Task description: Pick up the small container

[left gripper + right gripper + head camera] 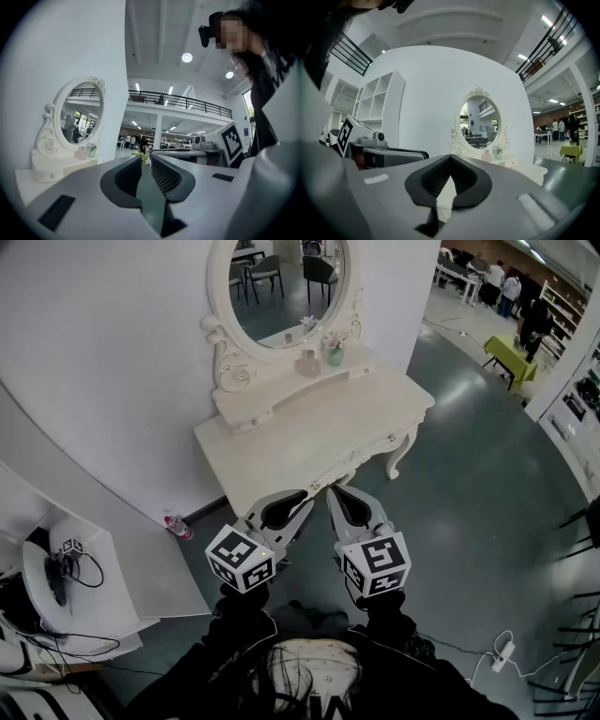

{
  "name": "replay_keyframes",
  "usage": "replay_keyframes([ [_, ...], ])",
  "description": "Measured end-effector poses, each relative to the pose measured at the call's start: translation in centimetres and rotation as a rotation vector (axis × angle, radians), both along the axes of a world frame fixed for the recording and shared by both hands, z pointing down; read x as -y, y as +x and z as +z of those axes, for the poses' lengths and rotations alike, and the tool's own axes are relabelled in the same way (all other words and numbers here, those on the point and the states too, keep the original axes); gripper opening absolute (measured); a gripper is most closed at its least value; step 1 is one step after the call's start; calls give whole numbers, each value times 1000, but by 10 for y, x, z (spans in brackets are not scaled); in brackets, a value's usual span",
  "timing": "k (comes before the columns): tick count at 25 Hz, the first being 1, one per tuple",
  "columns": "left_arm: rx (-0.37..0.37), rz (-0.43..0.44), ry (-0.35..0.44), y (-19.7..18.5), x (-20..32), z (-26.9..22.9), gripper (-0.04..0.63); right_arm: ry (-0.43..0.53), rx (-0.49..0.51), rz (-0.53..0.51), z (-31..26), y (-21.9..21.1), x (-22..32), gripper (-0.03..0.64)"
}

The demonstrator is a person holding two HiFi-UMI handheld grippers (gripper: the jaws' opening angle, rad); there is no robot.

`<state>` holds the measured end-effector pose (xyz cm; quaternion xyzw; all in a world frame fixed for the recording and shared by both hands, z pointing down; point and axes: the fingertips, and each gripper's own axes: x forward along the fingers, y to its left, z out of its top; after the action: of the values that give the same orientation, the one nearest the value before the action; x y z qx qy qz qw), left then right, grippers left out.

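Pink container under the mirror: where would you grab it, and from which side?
Probably grip the pink container across its body, coming from the front: it stands upright on the raised shelf, with the mirror close behind and a green container beside it.

Cream dressing table [309,442] against wall; oval mirror [286,287], pink bottle [308,364], green container [335,356] on raised shelf.

Cream-white dressing table [309,442], pink container [307,363], pale green container [335,356], dark grey floor [469,474].
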<state>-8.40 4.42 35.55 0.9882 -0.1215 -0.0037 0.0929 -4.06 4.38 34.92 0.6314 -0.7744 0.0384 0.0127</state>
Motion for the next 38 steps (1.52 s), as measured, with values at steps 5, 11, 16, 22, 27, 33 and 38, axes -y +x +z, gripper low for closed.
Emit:
replay_keyframes([
  [5, 3, -2, -7, -8, 6, 4, 51, -3, 6, -1, 3, -8, 5, -2],
  [11, 4, 8, -14, -16, 15, 7, 51, 12, 30, 13, 3, -14, 14, 0],
  [16, 6, 21, -17, -24, 22, 10, 51, 11, 35, 37, 5, -20, 21, 0],
  [22, 7, 39, -24, -35, 31, 17, 51, -1, 41, 69, 15, -27, 26, 0],
  [27, 7, 47, -49, -39, 35, 24, 51, -24, 42, 81, 22, -30, 27, 0],
  [33, 13, 71, -77, -28, 39, 35, 51, -48, 49, 103, 32, -21, 29, 0],
  [38, 27, 85, -86, -6, 44, 42, 51, -58, 63, 116, 39, 2, 35, 0],
])
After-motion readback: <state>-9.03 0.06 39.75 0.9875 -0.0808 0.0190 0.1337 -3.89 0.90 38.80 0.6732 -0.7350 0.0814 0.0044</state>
